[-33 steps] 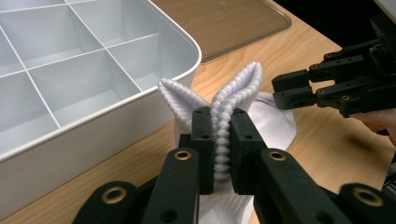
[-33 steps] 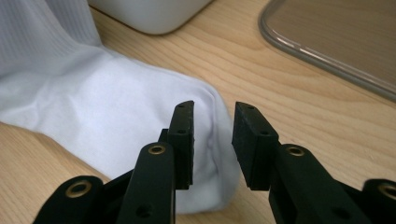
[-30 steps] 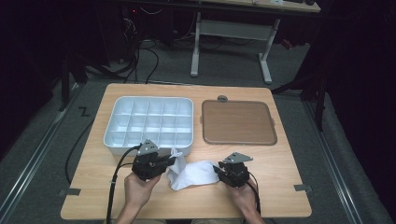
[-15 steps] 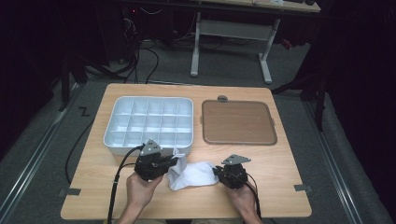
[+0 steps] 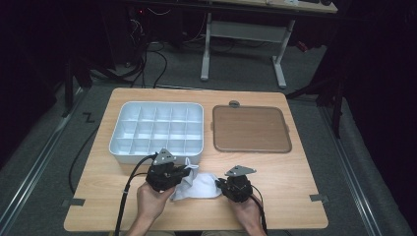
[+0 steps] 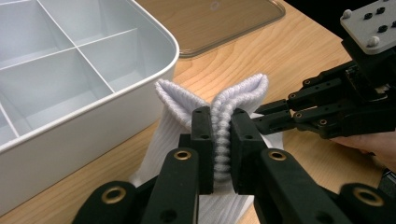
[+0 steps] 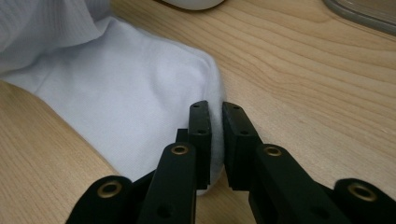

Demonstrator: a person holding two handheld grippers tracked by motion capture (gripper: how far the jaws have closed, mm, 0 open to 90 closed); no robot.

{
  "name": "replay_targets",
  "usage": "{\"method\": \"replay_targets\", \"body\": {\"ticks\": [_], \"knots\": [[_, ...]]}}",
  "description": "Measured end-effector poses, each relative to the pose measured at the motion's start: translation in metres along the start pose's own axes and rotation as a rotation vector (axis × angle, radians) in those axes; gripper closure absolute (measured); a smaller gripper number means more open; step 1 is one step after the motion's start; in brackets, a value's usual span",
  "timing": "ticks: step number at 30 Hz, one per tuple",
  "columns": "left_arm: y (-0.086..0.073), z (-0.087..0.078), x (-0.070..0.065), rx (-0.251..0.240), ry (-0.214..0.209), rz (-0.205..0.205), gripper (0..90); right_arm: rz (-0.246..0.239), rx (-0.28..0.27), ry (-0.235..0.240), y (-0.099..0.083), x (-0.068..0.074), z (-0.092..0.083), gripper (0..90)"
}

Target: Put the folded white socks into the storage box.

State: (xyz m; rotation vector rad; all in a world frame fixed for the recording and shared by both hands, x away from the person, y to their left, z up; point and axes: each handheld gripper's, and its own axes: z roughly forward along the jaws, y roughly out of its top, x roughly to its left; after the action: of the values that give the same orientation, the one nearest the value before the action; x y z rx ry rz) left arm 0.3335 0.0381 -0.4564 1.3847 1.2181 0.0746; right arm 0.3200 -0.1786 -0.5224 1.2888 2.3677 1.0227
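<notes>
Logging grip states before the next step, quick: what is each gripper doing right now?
Left gripper: shut on the ribbed cuff of the white sock.
Right gripper: jaws just closed, shut on the sock's other end.

High cam sits above my side of the table (image 5: 295,182), looking forward and down, far enough to take in the whole top plus floor beyond. My two gripper cams ride low and close, each looking along its own jaws just above the wood. All three share the white sock (image 5: 199,187) (image 6: 187,121) (image 7: 116,102); the left gripper view also catches the divided tray (image 5: 118,142) (image 6: 154,60), upper left.
</notes>
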Motion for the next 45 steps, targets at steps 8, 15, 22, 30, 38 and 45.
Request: {"method": "replay_targets", "body": {"ticks": [8, 15, 22, 30, 38, 45], "knots": [[-0.007, 0.009, -0.004, 0.018, 0.007, 0.015, 82.2, 0.001, -0.001, 0.010, 0.002, 0.004, 0.002, 83.1], [-0.016, 0.018, -0.006, 0.044, 0.016, 0.035, 82.1, 0.003, -0.002, 0.014, 0.002, 0.004, 0.003, 83.1], [-0.030, 0.030, -0.006, 0.074, 0.029, 0.051, 81.9, 0.004, -0.006, 0.016, 0.002, 0.005, 0.004, 83.1], [-0.040, 0.039, -0.008, 0.102, 0.035, 0.075, 81.3, 0.009, -0.008, 0.016, 0.002, 0.005, 0.005, 83.0], [-0.054, 0.049, -0.011, 0.141, 0.040, 0.092, 80.6, 0.005, -0.007, 0.016, 0.003, 0.004, 0.006, 82.9], [-0.062, 0.055, -0.011, 0.164, 0.046, 0.099, 79.1, 0.004, -0.010, 0.017, 0.003, 0.002, 0.007, 82.4]]}}
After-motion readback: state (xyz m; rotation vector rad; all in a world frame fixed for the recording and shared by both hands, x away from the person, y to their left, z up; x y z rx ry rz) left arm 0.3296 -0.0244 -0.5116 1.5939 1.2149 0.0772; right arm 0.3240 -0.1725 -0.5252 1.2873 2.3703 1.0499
